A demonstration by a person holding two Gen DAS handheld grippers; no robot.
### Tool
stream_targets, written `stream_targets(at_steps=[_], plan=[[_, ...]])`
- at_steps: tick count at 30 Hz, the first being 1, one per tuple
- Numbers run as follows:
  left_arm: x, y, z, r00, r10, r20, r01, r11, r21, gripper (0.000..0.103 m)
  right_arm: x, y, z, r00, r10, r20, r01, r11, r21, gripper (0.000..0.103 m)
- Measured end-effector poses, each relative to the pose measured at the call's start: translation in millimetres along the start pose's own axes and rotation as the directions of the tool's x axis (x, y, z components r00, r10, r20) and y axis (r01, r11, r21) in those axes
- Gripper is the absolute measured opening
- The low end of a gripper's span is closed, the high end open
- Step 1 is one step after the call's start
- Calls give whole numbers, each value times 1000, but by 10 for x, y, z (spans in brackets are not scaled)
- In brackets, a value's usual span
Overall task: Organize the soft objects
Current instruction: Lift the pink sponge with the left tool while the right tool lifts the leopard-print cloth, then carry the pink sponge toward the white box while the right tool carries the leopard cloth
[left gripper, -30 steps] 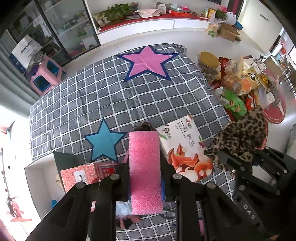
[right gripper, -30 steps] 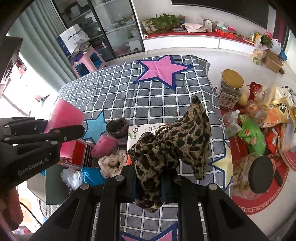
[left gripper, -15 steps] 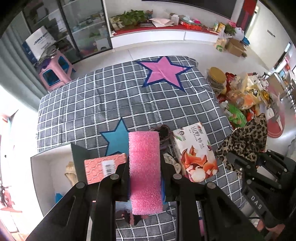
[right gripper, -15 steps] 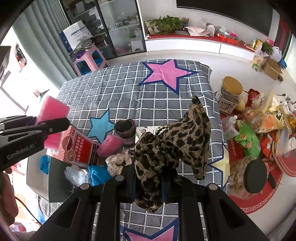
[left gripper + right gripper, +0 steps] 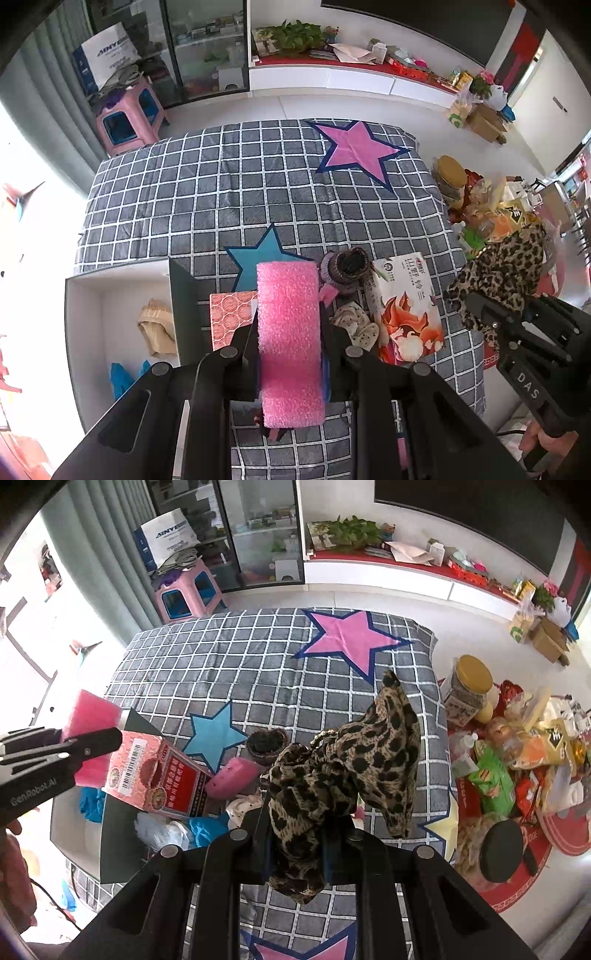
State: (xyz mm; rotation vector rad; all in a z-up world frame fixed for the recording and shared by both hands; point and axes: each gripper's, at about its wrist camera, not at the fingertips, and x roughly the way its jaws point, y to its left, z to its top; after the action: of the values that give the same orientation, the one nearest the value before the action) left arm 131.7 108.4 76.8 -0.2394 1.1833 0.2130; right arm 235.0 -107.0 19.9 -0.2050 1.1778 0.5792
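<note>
My left gripper point(image 5: 289, 325) is shut on a pink foam sponge point(image 5: 289, 339), held above the checked blanket point(image 5: 221, 192) near a white box point(image 5: 85, 295); sponge and gripper also show in the right wrist view point(image 5: 88, 716). My right gripper point(image 5: 301, 827) is shut on a leopard-print cloth point(image 5: 343, 768) that hangs over the blanket's right side; the cloth also shows in the left wrist view point(image 5: 502, 273). The white box holds a beige cloth point(image 5: 155, 328) and a blue item point(image 5: 122, 376).
On the blanket lie a red carton point(image 5: 155, 775), a fox-print packet point(image 5: 406, 302), a dark knitted item point(image 5: 266, 742), a pink soft piece point(image 5: 232, 775), a dotted cloth point(image 5: 354, 325) and blue and white bags point(image 5: 184, 830). Jars and snack packs point(image 5: 498, 746) crowd the floor at right.
My left gripper has moved left and back with the sponge, bringing the white box more into view. My right gripper has kept its hold on the leopard cloth and shifted slightly.
</note>
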Motion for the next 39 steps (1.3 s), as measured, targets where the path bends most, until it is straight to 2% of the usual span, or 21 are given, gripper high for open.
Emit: stream_targets(at_steps=[27, 39], plan=[[-23, 484, -163, 1000, -9, -21, 7, 997, -79, 24, -28, 775, 254, 999, 29, 26, -26, 993, -117, 20], [-8, 780, -267, 999, -2, -39, -4, 990, -143, 24, 14, 1114, 310, 998, 59, 17, -55, 981, -186, 20]])
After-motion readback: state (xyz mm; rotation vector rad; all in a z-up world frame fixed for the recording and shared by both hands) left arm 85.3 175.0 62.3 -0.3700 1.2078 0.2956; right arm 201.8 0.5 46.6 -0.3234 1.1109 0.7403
